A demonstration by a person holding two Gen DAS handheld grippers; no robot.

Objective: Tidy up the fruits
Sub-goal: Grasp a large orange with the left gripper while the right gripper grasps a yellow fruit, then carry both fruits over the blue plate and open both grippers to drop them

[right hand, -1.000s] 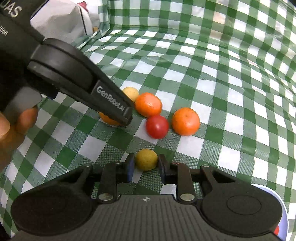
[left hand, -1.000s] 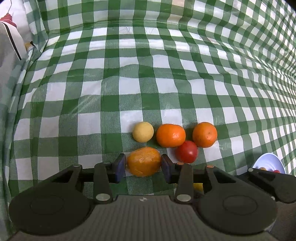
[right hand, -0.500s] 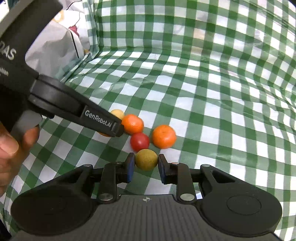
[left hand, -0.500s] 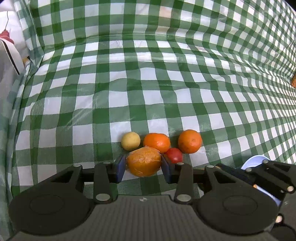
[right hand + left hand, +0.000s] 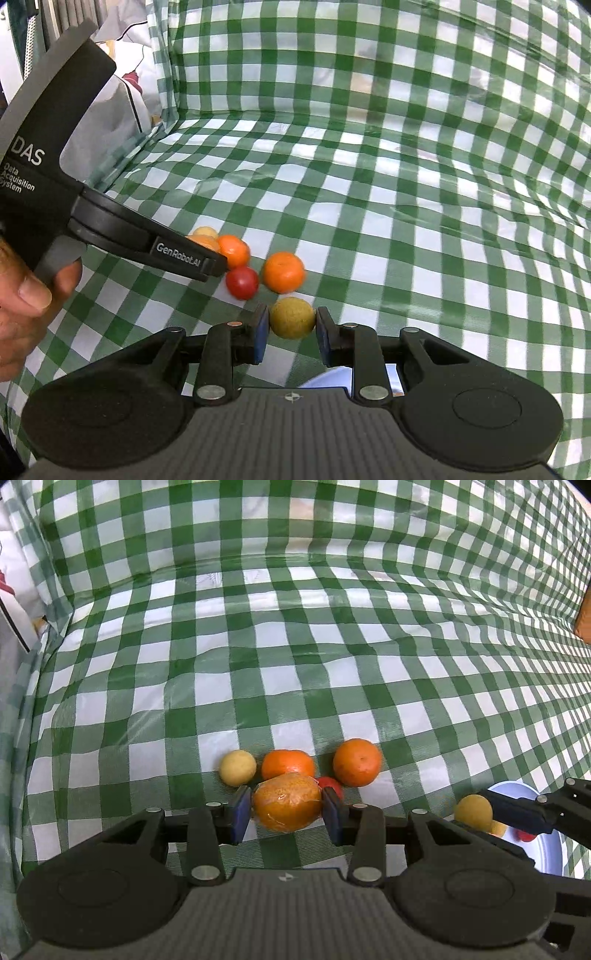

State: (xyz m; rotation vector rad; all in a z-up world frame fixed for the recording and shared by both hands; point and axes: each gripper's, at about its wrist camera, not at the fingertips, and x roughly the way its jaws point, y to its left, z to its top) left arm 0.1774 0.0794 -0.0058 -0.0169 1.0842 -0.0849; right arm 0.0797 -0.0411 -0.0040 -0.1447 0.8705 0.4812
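Your left tongs [image 5: 287, 809] clamp the plastic-wrapped orange fruit [image 5: 287, 802] above the green-checked bench [image 5: 295, 657]; your right tongs [image 5: 290, 334] clamp the round yellow-green fruit [image 5: 291, 317] over the pale blue bowl [image 5: 550, 853].

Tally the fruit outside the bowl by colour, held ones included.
Orange: 3 (left orange, right orange, wrapped orange in the left claw)
Yellow: 2 (pale yellow fruit, yellow fruit in the right claw)
Red: 1 (red fruit)
Total: 6
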